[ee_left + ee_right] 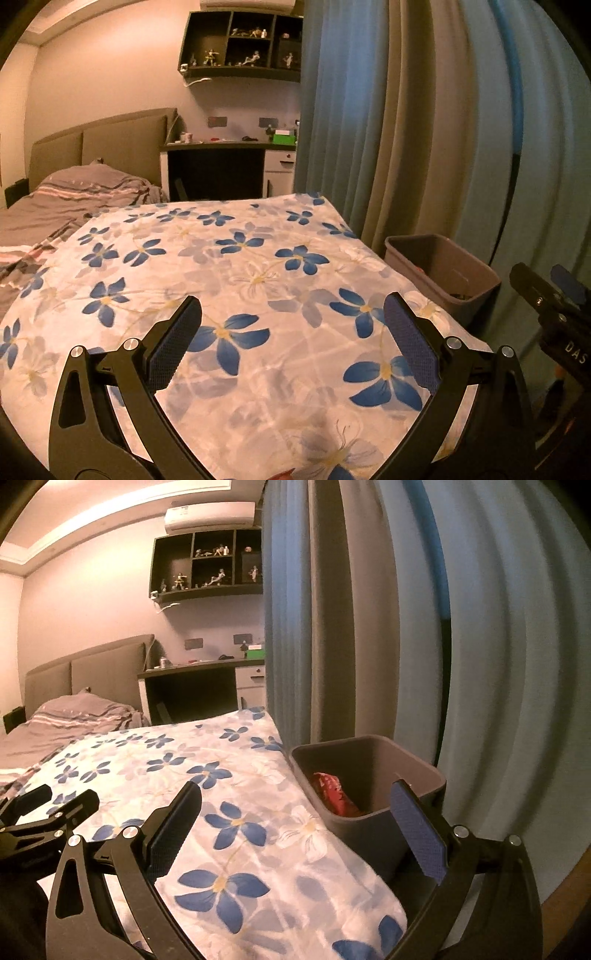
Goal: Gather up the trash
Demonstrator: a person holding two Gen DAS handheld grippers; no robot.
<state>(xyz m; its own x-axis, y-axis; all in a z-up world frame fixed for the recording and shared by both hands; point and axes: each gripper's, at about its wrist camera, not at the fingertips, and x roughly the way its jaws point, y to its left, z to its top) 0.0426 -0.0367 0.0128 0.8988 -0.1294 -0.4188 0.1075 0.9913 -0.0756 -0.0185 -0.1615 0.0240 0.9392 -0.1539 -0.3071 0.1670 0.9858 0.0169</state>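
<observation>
A grey trash bin (373, 836) stands on the floor against the right side of the bed, with a red wrapper (332, 794) lying inside it. My right gripper (295, 788) is open and holds nothing, its right finger over the bin's near rim and its left finger over the bedspread. In the left wrist view, my left gripper (291, 306) is open over the floral bedspread (258, 266), with the bin (439, 273) to its right. A small red scrap (283, 474) shows at the bottom edge, mostly cut off.
Blue and beige curtains (369, 627) hang right behind the bin. A grey quilt (74, 195) and headboard lie at the far left, with a desk (229, 147) and wall shelf of figurines beyond the bed. Each gripper appears at the edge of the other's view.
</observation>
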